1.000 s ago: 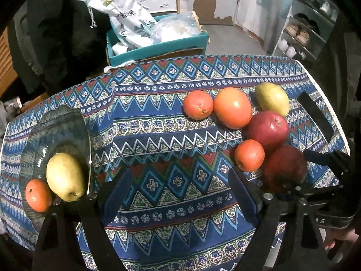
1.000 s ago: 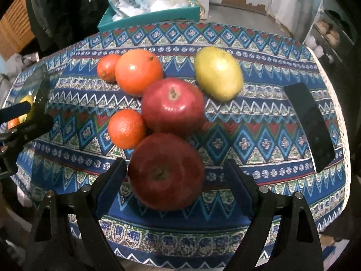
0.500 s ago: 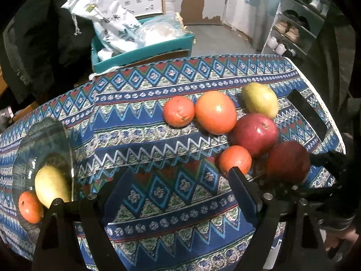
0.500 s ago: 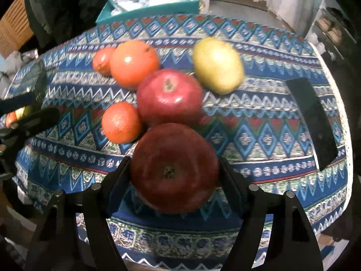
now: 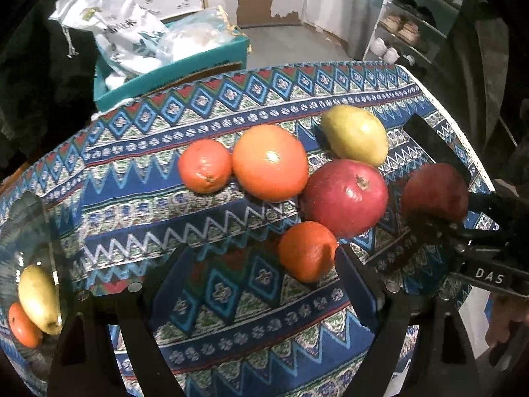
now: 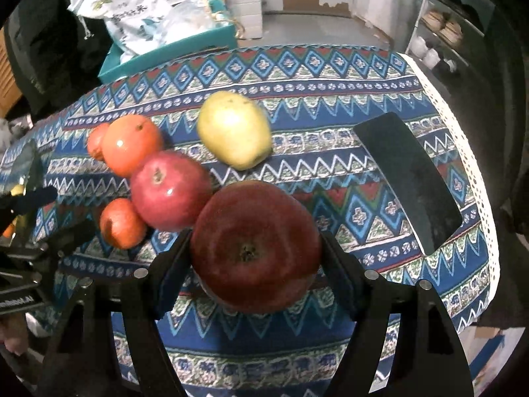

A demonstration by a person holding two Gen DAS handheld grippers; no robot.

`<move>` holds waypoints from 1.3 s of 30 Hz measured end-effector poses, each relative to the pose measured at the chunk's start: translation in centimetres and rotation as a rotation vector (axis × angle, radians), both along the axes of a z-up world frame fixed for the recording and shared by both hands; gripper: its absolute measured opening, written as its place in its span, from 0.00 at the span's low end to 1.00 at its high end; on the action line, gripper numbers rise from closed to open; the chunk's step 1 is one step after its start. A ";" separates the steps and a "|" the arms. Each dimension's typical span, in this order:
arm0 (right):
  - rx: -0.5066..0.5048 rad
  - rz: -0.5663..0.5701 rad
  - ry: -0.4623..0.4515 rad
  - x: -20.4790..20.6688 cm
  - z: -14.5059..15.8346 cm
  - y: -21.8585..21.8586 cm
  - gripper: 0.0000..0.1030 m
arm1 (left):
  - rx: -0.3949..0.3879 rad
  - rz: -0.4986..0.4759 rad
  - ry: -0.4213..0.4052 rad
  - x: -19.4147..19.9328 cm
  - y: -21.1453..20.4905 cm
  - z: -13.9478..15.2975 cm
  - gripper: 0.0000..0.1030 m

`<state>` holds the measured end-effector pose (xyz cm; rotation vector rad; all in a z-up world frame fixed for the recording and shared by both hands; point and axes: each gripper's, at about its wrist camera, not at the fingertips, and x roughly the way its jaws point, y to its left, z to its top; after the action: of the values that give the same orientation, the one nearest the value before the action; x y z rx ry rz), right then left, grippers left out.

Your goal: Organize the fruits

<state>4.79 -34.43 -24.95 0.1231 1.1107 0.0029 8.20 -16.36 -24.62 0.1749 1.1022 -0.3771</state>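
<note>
On the patterned tablecloth: my landmark is the bright red apple, stem up, in the middle of the fruit cluster.
Right gripper: I have it closed on the dark red apple, one finger pressed to each side; this apple sits just in front and to the right of the bright red apple, and I cannot tell whether it is clear of the cloth.
Left gripper: I hold it spread wide with nothing between the fingers, in front and to the left of the bright red apple.
In the way: a small tangerine lies against the inner side of my left gripper's right finger and touches the bright red apple.
Behind the bright red apple: a large orange touching it, a second tangerine beside the orange, and a yellow-green pear to the right.
Far left of the bright red apple: a glass plate with another pear and a tangerine on it.
Right of the bright red apple: a black phone flat near the table's edge.
Beyond the table: a teal box with white bags, and a shoe rack.
</note>
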 end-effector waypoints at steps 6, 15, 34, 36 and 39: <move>0.003 -0.010 -0.007 0.5 -0.3 -0.9 0.73 | 0.009 -0.039 0.020 0.5 -1.4 -1.5 0.85; 0.019 -0.024 -0.003 1.6 -1.1 -1.6 0.73 | 0.015 -0.077 0.057 1.0 -3.0 -2.8 0.72; 0.002 -0.014 -0.064 1.3 1.0 -0.9 0.73 | 0.009 -0.081 0.026 -0.6 -2.1 -0.9 0.45; -0.008 -0.009 -0.080 1.2 1.6 -0.6 0.73 | -0.002 -0.069 0.005 -0.9 -1.5 0.3 0.45; -0.023 0.000 -0.106 0.8 2.8 -0.1 0.73 | -0.025 -0.054 -0.020 -1.3 -1.1 1.8 0.45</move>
<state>5.63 -34.53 -22.16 0.1018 1.0045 -0.0034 6.94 -17.46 -22.80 0.1865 1.0746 -0.4366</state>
